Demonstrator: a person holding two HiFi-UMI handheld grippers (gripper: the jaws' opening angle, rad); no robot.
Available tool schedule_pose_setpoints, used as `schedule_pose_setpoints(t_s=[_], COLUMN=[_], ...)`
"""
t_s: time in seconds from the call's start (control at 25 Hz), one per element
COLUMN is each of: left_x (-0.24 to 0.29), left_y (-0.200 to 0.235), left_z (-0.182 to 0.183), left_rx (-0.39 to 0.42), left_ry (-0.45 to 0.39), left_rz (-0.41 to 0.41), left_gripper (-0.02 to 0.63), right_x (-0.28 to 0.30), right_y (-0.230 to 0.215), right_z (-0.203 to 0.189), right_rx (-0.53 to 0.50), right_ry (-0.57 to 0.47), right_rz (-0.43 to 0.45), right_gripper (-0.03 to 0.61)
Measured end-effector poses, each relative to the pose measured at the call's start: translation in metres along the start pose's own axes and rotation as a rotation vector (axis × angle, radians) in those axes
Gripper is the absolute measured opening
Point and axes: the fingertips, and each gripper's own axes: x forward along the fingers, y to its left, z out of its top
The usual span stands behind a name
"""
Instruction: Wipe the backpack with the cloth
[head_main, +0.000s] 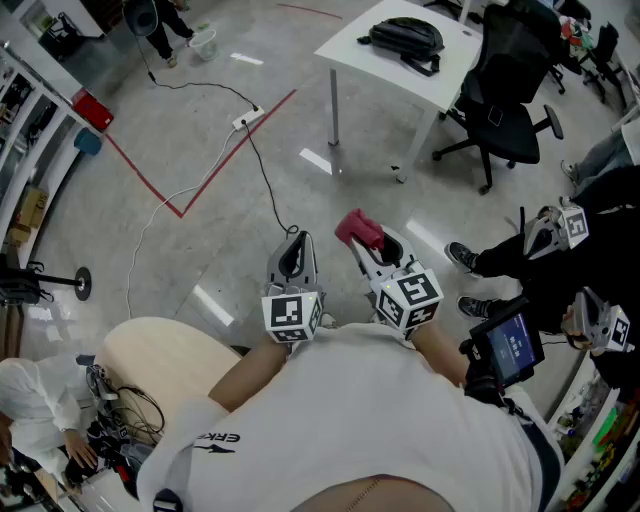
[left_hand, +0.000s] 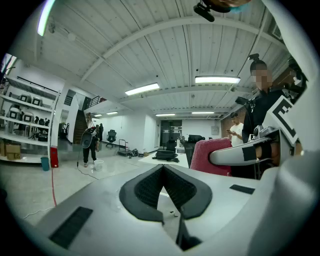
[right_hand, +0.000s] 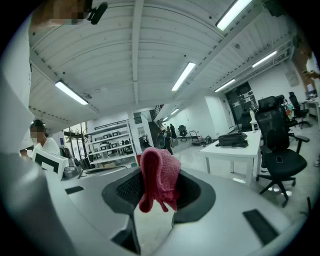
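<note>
Person is standing on open concrete floor (head_main: 200, 140), holding both grippers out in front, side by side and a little apart. Right claw (right_hand: 161, 181) is clenching a pink-red cloth (right_hand: 159, 169); the cloth is bunching up above the claw tips and drooping forward over them in short tails. Left claw (left_hand: 163, 169) is sitting closed, pads meeting at their tips, gripping nothing. Black backpack (head_main: 405, 40) is lying flat on a white worktop (head_main: 380, 68) ahead and to the right, well apart from both grippers and from the cloth. A black office chair (head_main: 510, 100) is standing just beside the worktop on its right side. Red tape line (head_main: 210, 170) is running across the floor in a sharp V, and a white cable with a power strip (head_main: 248, 118) is trailing over it. At the right edge of the head view a second person in dark clothing (head_main: 600, 210) is holding another pair of grippers; near them something that looks like a small lit screen (head_main: 512, 345) is showing, though its print is too small to make out. Shelving is lining the far left wall in the left gripper view.
</note>
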Motion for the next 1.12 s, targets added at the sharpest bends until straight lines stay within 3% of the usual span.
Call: schedule_pose_setpoints(t_s=[0.68,1.12], left_x=[0.004,0.010], left_y=[0.041,0.080], left_z=[-0.002,-0.003], left_rx=[-0.022,-0.060], left_ry=[-0.005,-0.016], left_rz=[-0.007,0.034], left_gripper=[0.003,0.003], right_x=[0.036,0.073], right_y=[0.011,0.022], right_z=[0.006,0.011], right_rx=[-0.007,-0.014], right_ry=[-0.012,-0.005], right_rz=[-0.043,-0.032], right_gripper=[0.152,0.152])
